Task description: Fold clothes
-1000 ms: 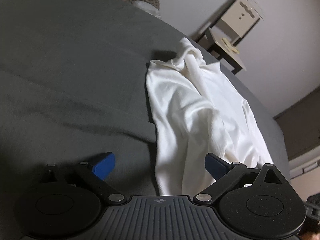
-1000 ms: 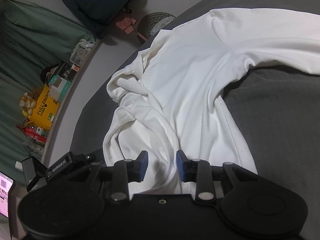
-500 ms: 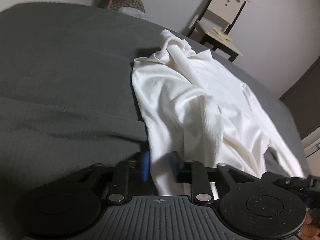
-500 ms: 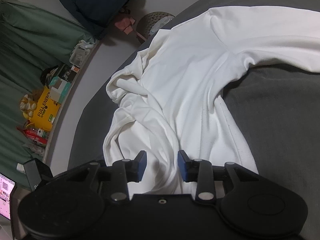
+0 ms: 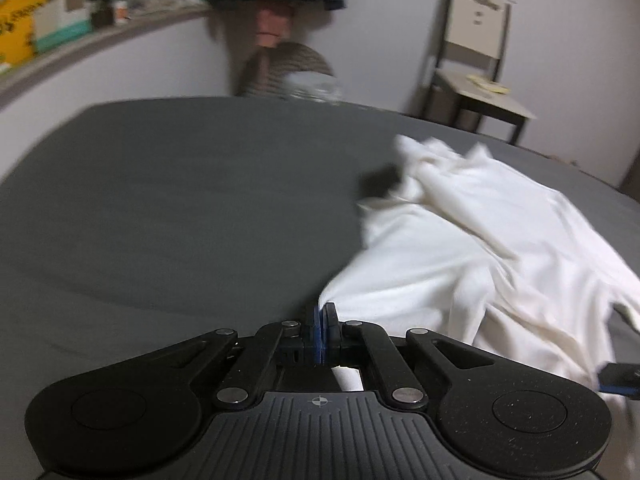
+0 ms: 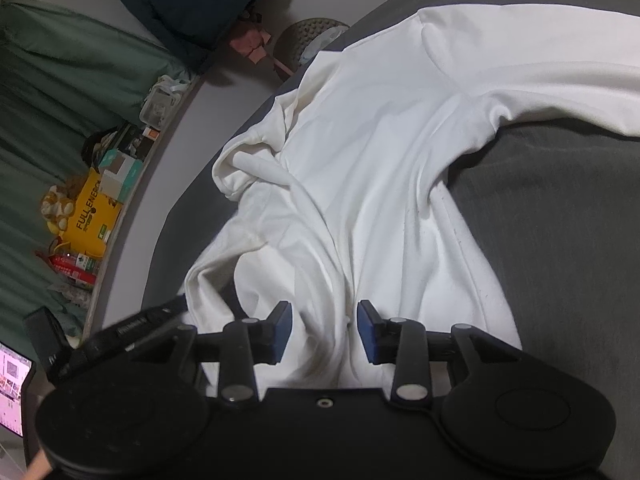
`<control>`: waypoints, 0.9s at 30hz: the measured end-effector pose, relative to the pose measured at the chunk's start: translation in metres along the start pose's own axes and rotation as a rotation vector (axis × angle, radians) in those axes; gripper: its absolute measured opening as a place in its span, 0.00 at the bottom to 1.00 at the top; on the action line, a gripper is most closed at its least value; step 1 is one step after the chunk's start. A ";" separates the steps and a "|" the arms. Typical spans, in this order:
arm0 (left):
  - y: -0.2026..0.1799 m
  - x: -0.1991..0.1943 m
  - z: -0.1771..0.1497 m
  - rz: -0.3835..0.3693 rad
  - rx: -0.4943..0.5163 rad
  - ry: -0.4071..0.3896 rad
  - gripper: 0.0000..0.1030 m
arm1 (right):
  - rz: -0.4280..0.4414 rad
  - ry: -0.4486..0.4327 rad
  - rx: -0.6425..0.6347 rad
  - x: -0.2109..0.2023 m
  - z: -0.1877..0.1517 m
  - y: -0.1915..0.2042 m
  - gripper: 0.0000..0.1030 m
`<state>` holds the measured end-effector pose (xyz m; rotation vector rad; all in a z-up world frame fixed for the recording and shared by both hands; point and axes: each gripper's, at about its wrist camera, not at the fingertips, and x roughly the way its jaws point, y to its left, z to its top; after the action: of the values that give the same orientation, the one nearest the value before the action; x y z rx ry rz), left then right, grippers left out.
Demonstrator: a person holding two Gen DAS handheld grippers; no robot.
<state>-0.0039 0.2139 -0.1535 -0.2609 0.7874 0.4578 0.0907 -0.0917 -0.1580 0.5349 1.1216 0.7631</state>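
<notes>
A white long-sleeved garment (image 5: 480, 248) lies crumpled on a grey bed sheet (image 5: 180, 200). My left gripper (image 5: 323, 312) is shut on the near corner of its hem, and the cloth rises taut to the blue pads. In the right wrist view the garment (image 6: 380, 140) spreads away, one sleeve running off to the right. My right gripper (image 6: 323, 326) sits low over the hem with its jaws apart. A bunched fold of the cloth lies between them, and the pads do not press it. The left gripper's black body (image 6: 132, 328) shows at the lower left.
A pale chair (image 5: 476, 64) and a woven basket (image 5: 288, 72) stand beyond the bed. A ledge along the wall holds a yellow box (image 6: 92, 216) and other clutter, with a green curtain (image 6: 60, 72) behind. A dark jacket (image 6: 192, 0) hangs above. Bare grey sheet (image 6: 560, 220) lies right of the garment.
My left gripper has gone from wide open to shut on the hem, then lifted and rolled, pulling the corner up. The right gripper has stayed where it was.
</notes>
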 end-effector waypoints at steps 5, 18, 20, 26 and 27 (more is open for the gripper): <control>0.044 -0.005 0.021 0.144 0.062 0.018 0.00 | 0.062 0.081 -0.115 0.011 -0.012 0.020 0.47; 0.113 0.008 0.095 0.392 0.175 0.065 0.01 | 0.156 0.294 -0.757 0.041 -0.103 0.110 0.51; 0.111 0.021 0.102 0.408 0.216 0.074 0.01 | 0.169 0.302 -0.839 0.041 -0.118 0.118 0.53; 0.096 0.066 0.114 0.415 0.287 0.130 0.01 | 0.154 0.325 -0.966 0.048 -0.145 0.125 0.54; 0.097 0.076 0.113 0.413 0.278 0.170 0.01 | 0.149 0.334 -0.957 0.051 -0.143 0.124 0.54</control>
<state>0.0657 0.3655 -0.1374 0.1287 1.0654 0.7121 -0.0647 0.0274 -0.1497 -0.3340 0.8811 1.4301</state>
